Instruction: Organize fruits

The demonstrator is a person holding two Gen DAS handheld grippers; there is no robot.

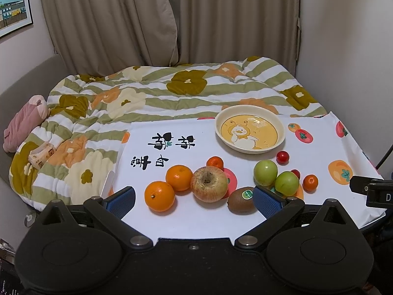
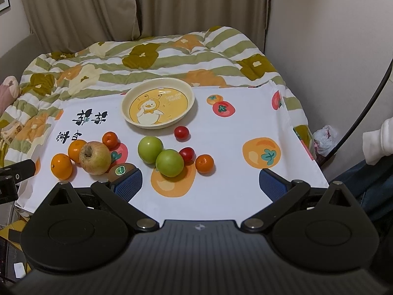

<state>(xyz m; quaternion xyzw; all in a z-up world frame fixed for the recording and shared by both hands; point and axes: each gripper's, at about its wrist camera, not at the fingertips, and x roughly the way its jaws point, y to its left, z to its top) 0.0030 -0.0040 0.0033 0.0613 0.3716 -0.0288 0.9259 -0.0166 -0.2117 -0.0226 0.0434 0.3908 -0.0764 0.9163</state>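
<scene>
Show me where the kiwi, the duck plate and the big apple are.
kiwi (image 1: 242,200), left wrist view, brown skin just below its sticker.
duck plate (image 2: 127,103), right wrist view, cream rim at its left.
apple (image 2: 97,159), right wrist view, front of its skin.

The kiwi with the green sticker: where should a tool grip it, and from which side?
Grip the kiwi across its short middle, coming down from above and the near edge. It lies on its side, long axis roughly left to right, with the apple close on its left, so fingers likely fit front and back, not at the ends. The left tool is open and nearest.
</scene>
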